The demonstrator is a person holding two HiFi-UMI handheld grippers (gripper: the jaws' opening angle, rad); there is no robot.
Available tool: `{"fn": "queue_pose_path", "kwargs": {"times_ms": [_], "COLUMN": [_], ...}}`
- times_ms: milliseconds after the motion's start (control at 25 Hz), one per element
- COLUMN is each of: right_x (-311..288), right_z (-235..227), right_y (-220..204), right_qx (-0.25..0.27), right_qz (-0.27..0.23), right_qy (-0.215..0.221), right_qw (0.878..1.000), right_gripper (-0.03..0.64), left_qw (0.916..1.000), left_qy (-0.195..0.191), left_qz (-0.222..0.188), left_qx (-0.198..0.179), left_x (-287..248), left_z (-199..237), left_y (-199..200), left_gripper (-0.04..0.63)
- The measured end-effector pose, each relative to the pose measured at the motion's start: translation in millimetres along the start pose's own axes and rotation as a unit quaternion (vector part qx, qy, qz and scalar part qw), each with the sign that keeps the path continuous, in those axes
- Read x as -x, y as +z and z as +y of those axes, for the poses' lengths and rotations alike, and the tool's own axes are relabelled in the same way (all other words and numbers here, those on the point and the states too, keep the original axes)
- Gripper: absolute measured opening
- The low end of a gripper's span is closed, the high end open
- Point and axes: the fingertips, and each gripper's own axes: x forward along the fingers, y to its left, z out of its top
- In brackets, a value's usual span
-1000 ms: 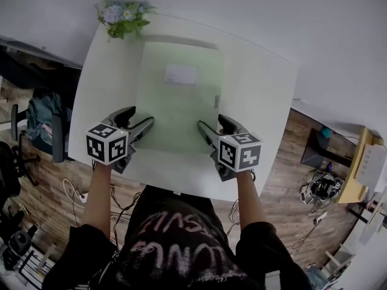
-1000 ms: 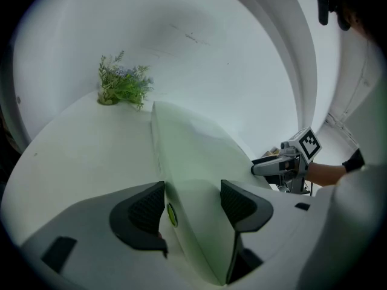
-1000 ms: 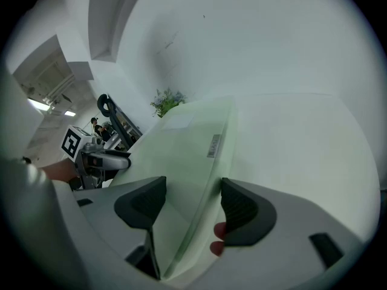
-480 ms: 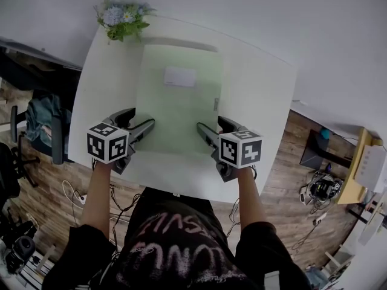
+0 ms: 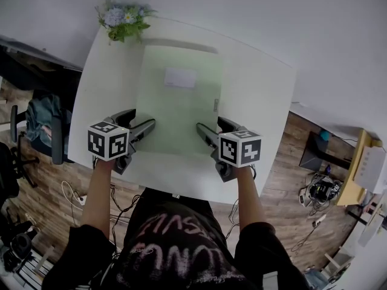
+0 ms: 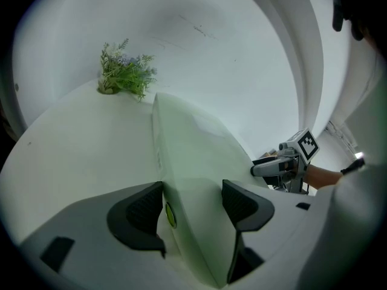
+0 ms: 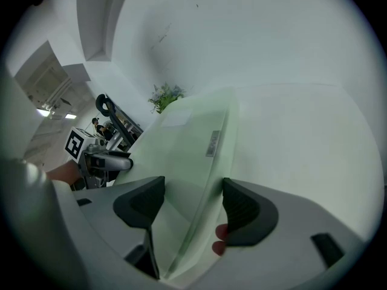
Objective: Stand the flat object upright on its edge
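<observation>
1. Gripping from both sides, the left gripper (image 5: 144, 116) and the right gripper (image 5: 209, 122) each had a side edge of the pale green board (image 5: 181, 110) between their jaws.
2. In the left gripper view, the board's left edge ran straight out from between the dark pads. The left-hand pad lay against that edge and the right-hand pad against the board's broad face, so the gripper was clenched on the board.
3. In the right gripper view, the board's right edge passed between the pads in the same way, meeting the right-hand pad. The broad face filled the gap across to the left-hand pad, so this gripper was grasping the board too.
4. The board reached from the jaws away ahead of both grippers, over the white table (image 5: 260, 101). Its far edge threw a soft shadow (image 5: 181, 41) on the table just beyond, so that end was raised. Whether the near edge touched the table could not be told.
5. A white label (image 5: 180, 77) sat on the board's face, well ahead of both grippers and between their lines.
6. A small grey tag (image 5: 216, 103) lay on the board's right edge, just ahead of the right gripper's jaws.
7. A small plant (image 5: 124, 18) stood at the table's far corner, well ahead of the left gripper and off to its left, apart from the board.
8. Each gripper's marker cube (image 5: 107, 142) sat behind its jaws, nearer the person.
</observation>
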Motion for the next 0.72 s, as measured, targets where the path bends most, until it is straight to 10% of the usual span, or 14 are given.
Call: {"fn": "queue_pose_path", "kwargs": {"times_ms": [720], "right_x": [2.9], "right_z": [4.5], "right_y": [4.1], "right_qx": [0.024], "right_qz": [-0.028], "right_qy": [-0.014], "right_qw": [0.999], "right_gripper": [0.282], "left_qw": [0.9994], "left_qy": [0.007], "left_qz": [-0.021], "left_qx": [-0.025], "left_x": [5.2], "left_z": [-2.7], "left_y": [3.2], "left_gripper": [0.304]}}
